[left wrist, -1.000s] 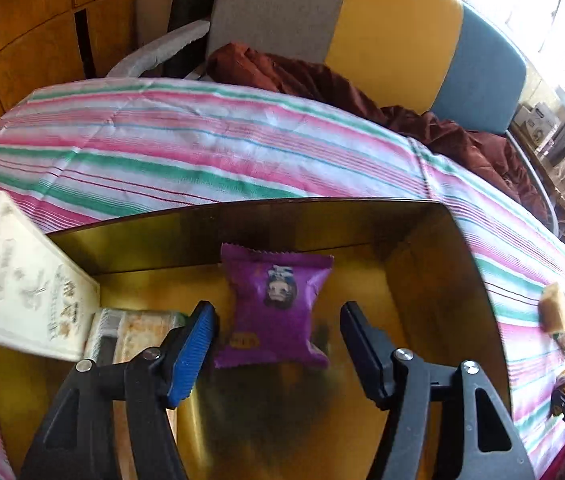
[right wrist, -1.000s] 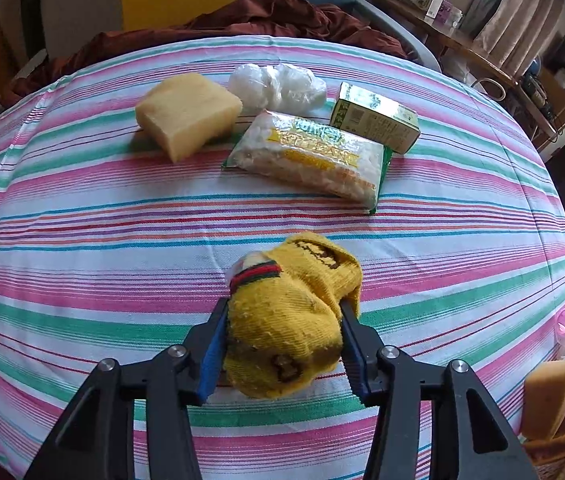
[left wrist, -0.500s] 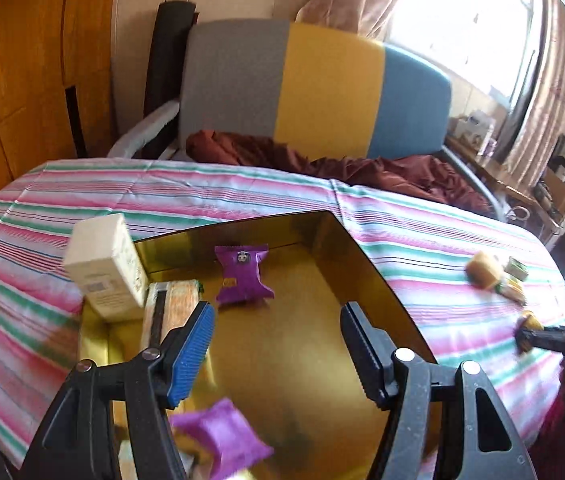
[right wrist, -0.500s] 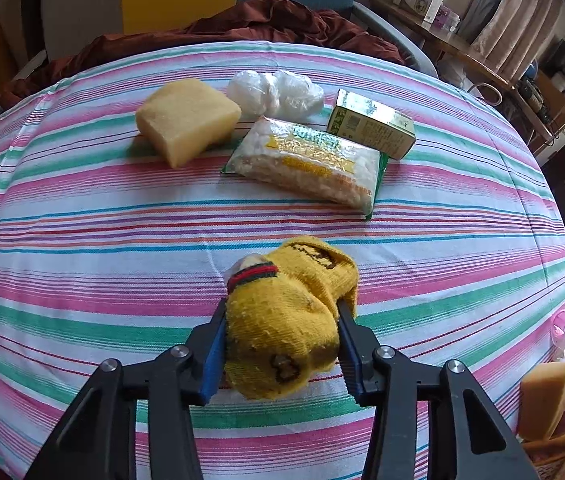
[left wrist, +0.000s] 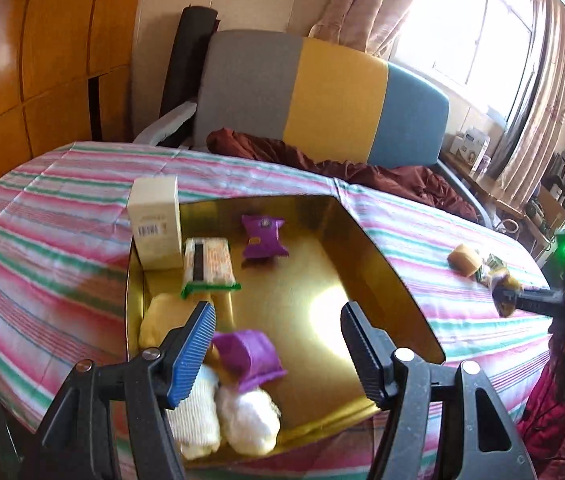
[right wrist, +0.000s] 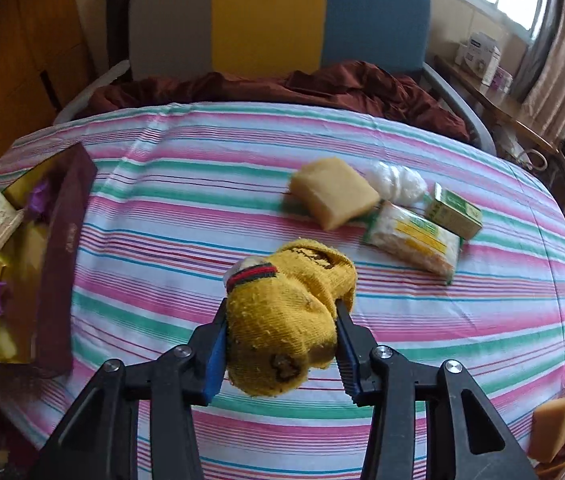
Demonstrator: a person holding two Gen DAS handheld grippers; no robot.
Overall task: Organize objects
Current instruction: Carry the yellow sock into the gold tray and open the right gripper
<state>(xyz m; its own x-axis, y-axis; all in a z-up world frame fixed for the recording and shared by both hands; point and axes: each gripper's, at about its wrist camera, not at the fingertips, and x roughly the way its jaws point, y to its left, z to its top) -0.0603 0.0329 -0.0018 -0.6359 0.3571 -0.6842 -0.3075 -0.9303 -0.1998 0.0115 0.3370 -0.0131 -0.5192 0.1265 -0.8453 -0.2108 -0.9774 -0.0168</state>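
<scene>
Black hand-held gripper [right wrist: 281, 346], blue ribbed pads [right wrist: 216, 354].

sock [right wrist: 286, 320] mustard-yellow, red-green band | tablecloth [right wrist: 202, 200] pink-green-white stripes | box [left wrist: 322, 280] gold

We see a striped tablecloth [right wrist: 202, 184] bearing a gold-lined box [left wrist: 382, 264], a tan sponge [right wrist: 332, 196], a noodle packet [right wrist: 412, 242], a green carton [right wrist: 456, 210] and what may be a white bag [right wrist: 396, 182].

Gold box [left wrist: 382, 276] – glossy, mirror-like inside; striped tablecloth [right wrist: 202, 208] matt woven cloth; yellow sock [right wrist: 286, 320] fuzzy, pilled knit; noodle packet [right wrist: 414, 240] shiny plastic film; green carton [right wrist: 456, 210] smooth card – sponge [right wrist: 332, 196] porous, matt
</scene>
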